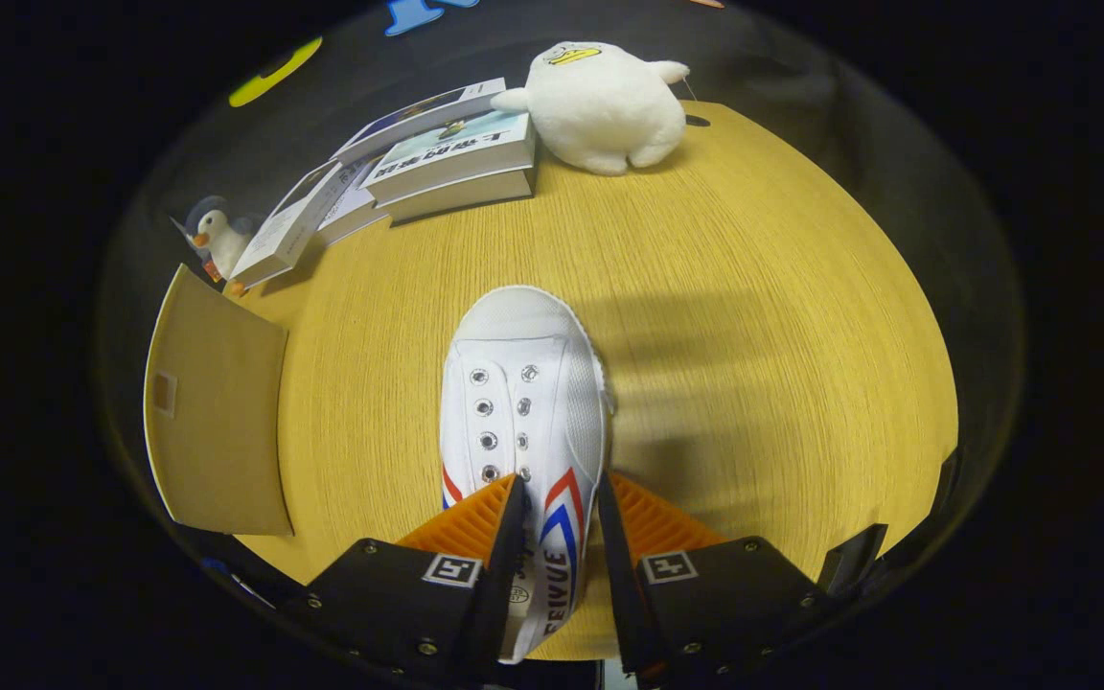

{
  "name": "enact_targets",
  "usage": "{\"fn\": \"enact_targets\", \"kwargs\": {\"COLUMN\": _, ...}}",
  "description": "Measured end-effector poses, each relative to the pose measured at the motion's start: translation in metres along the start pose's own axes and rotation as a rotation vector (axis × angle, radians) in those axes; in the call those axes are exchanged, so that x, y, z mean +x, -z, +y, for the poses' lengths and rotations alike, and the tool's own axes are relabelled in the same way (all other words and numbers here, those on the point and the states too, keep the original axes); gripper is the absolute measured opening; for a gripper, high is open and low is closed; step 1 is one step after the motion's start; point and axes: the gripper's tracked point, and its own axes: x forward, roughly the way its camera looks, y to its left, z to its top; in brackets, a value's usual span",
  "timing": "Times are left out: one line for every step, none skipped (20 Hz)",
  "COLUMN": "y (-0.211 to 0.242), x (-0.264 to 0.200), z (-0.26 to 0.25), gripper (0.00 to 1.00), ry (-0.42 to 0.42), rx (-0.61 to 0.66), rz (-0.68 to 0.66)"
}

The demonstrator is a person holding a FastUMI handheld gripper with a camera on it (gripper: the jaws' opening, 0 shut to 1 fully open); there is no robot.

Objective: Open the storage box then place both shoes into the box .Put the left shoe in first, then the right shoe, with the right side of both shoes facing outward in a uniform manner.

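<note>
White canvas: our gripper (560, 498) has its fingers closed on the shoe's (523, 402) right side wall.
Axis: toe points straight ahead of us, along the fingers.
Beyond: we see the box flap (217, 422) to the left, over the table (753, 287).

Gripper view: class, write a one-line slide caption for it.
Gripper shut on the side wall of a white shoe over the wooden table, cardboard box nearby.

hand-held gripper (560, 494) clamping white shoe (523, 402)
</note>
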Motion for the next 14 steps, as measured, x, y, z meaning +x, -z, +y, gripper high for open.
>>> {"fn": "enact_targets", "kwargs": {"y": 0.0, "x": -0.002, "z": -0.001, "gripper": 0.46, "ry": 0.007, "rx": -0.007, "rz": -0.002}}
{"fn": "enact_targets", "kwargs": {"y": -0.001, "x": 0.0, "z": -0.004, "gripper": 0.44, "ry": 0.014, "rx": 0.003, "rz": -0.008}}
{"fn": "enact_targets", "kwargs": {"y": 0.0, "x": -0.002, "z": -0.002, "gripper": 0.29, "ry": 0.01, "rx": 0.007, "rz": -0.001}}
{"fn": "enact_targets", "kwargs": {"y": -0.002, "x": -0.004, "z": -0.002, "gripper": 0.29, "ry": 0.006, "rx": 0.009, "rz": -0.004}}
{"fn": "enact_targets", "kwargs": {"y": -0.005, "x": 0.002, "z": -0.008, "gripper": 0.29, "ry": 0.032, "rx": 0.034, "rz": -0.035}}
{"fn": "enact_targets", "kwargs": {"y": -0.005, "x": -0.005, "z": -0.004, "gripper": 0.05, "ry": 0.017, "rx": 0.057, "rz": -0.024}}
{"fn": "enact_targets", "kwargs": {"y": -0.003, "x": -0.008, "z": -0.003, "gripper": 0.05, "ry": 0.005, "rx": 0.072, "rz": -0.017}}
{"fn": "enact_targets", "kwargs": {"y": -0.001, "x": -0.009, "z": -0.001, "gripper": 0.05, "ry": -0.012, "rx": 0.077, "rz": 0.0}}
{"fn": "enact_targets", "kwargs": {"y": -0.004, "x": -0.011, "z": 0.001, "gripper": 0.05, "ry": -0.021, "rx": 0.105, "rz": -0.015}}
{"fn": "enact_targets", "kwargs": {"y": -0.003, "x": -0.012, "z": 0.001, "gripper": 0.05, "ry": -0.03, "rx": 0.116, "rz": -0.016}}
{"fn": "enact_targets", "kwargs": {"y": -0.004, "x": -0.015, "z": 0.004, "gripper": 0.05, "ry": -0.042, "rx": 0.122, "rz": -0.017}}
{"fn": "enact_targets", "kwargs": {"y": -0.003, "x": -0.02, "z": 0.008, "gripper": 0.05, "ry": -0.056, "rx": 0.135, "rz": -0.017}}
{"fn": "enact_targets", "kwargs": {"y": -0.004, "x": -0.026, "z": 0.013, "gripper": 0.05, "ry": -0.072, "rx": 0.152, "rz": -0.022}}
{"fn": "enact_targets", "kwargs": {"y": -0.004, "x": -0.032, "z": 0.016, "gripper": 0.05, "ry": -0.092, "rx": 0.162, "rz": -0.022}}
